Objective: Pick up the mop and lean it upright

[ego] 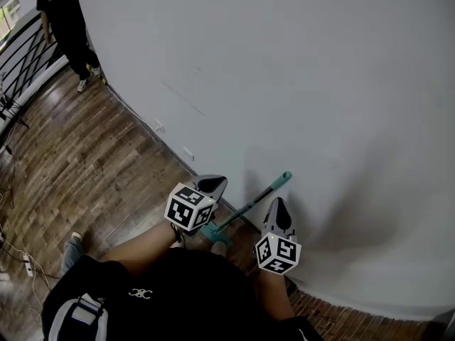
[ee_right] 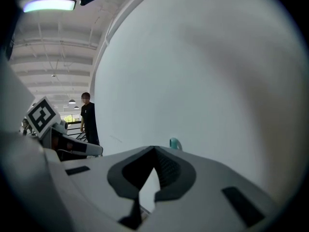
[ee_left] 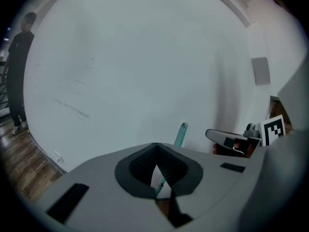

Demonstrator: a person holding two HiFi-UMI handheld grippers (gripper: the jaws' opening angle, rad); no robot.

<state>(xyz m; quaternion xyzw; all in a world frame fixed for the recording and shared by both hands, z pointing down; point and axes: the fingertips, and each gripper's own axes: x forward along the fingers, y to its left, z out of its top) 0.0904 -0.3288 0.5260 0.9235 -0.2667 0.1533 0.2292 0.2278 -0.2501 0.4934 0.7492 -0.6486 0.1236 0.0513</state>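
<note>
mop: teal | wall: white | floor: brown wood-plank | person's clothes: black

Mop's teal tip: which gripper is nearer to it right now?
Right. The right gripper sits just under the mop's teal tip; the left gripper is farther off to its left, by the lower shaft.

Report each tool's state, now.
Left tool: closed; mop handle shows just beyond it, grip unclear.
Right tool: closed, nothing seen between its jaws.
</note>
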